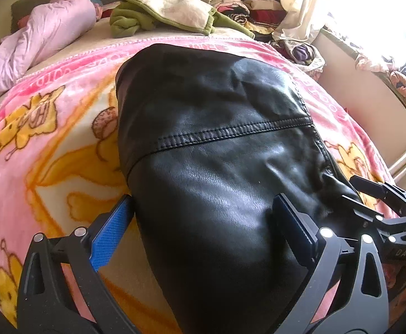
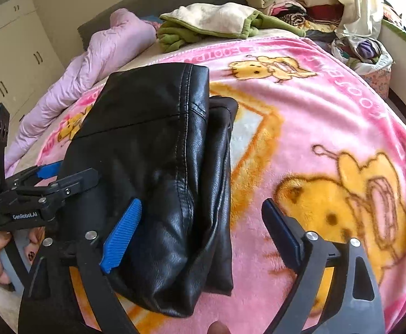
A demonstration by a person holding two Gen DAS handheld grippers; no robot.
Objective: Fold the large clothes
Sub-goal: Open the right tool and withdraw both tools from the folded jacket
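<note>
Black leather jacket (image 2: 158, 172), folded into a thick bundle, lay on the pink cartoon-bear fleece blanket (image 2: 314, 128) covering the bed, between the wide-spread fingers of the left gripper (image 1: 203, 222) marked "GenRobot.AI", while the right gripper (image 2: 200, 222) also stood wide, gripping nothing.

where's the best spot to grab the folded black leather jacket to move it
Grip the near rounded end of the black leather jacket, coming from the side nearest the person. The layers stack thickest there, and the open right claw already sits beside it.
</note>
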